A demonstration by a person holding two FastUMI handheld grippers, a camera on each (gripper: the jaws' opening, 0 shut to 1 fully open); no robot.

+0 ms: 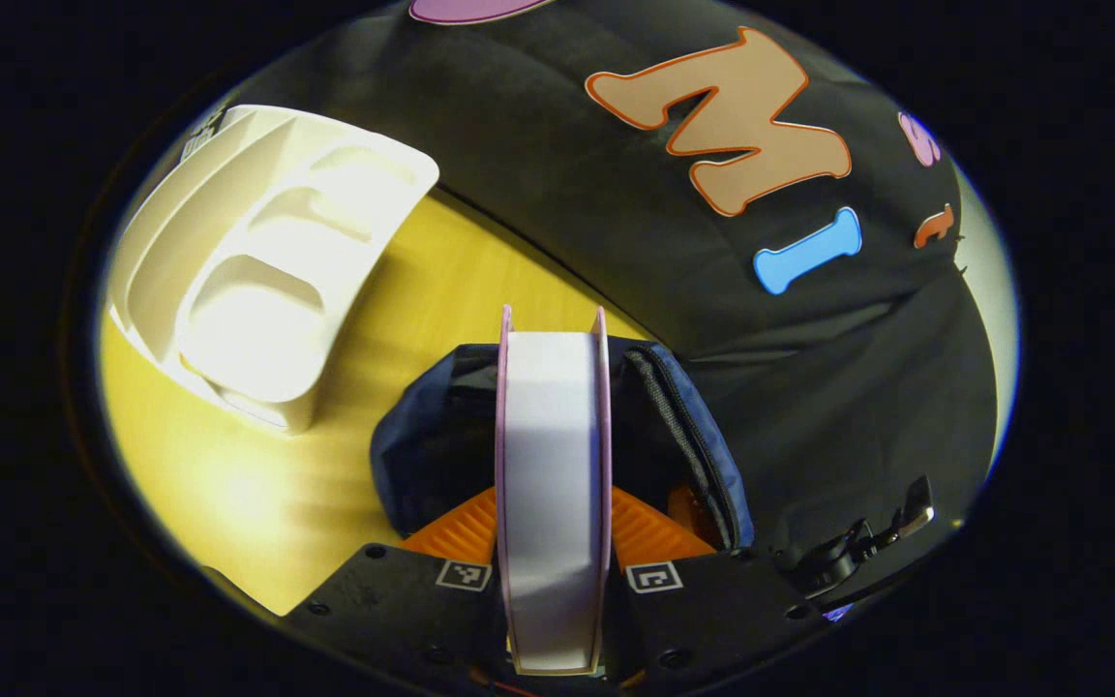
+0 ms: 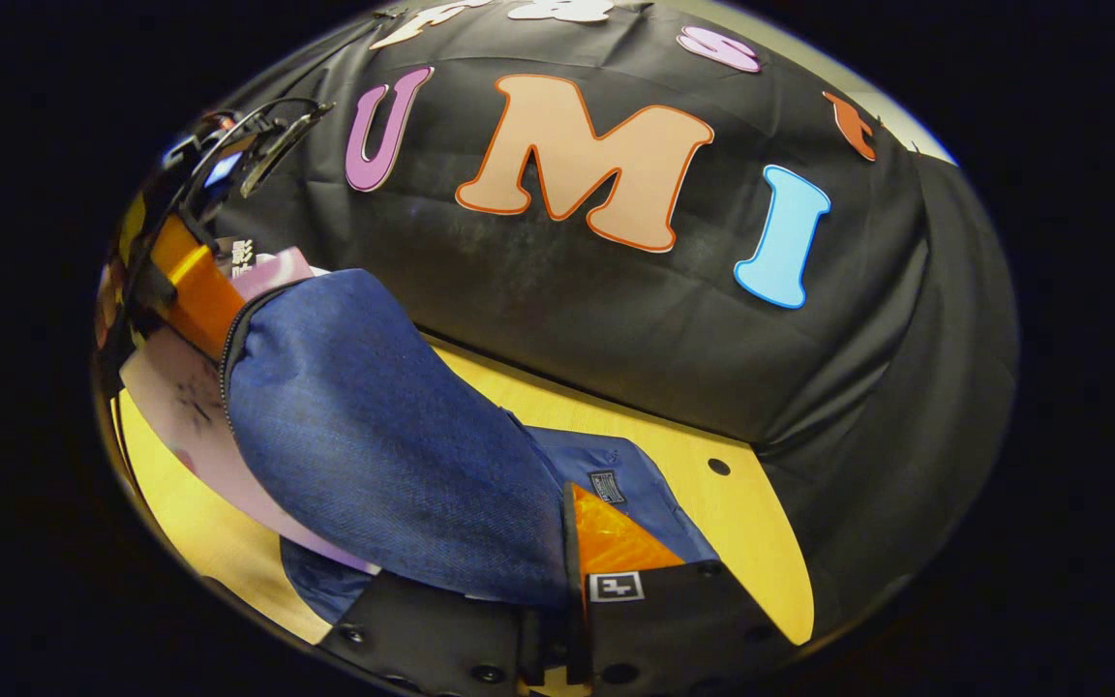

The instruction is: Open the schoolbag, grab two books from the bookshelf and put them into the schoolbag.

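Schoolbag (image 1: 683, 436) of dark blue denim, standing on the yellow wooden worktop (image 1: 228, 484) against the black cloth wall (image 1: 538, 174), mouth unzipped and gaping, zipper edge running along its right rim in the left gripper view. Book (image 1: 553, 484) with pale pink covers and a white page block held edge-on, upright, right over the open mouth, far end level with the bag's back rim. Left claw (image 1: 555, 542) clenched on that book, one finger pressed to each cover. White bookshelf (image 1: 267, 281), a moulded plastic rack with three divided slots, lying just beside the bag on the worktop, slots bare.

In the right gripper view: schoolbag (image 2: 393, 465) seen from the side, a denim flap lifted up and across the middle. Right claw (image 2: 567, 571) clamped on the edge of that flap, fingers closed tight with cloth between them. Left claw (image 2: 199, 281) farther off at the upper left, gripping the pink book (image 2: 180, 397), whose lower part slants behind the bag's zipped edge. Small round hole (image 2: 718, 467) in the worktop near the wall.
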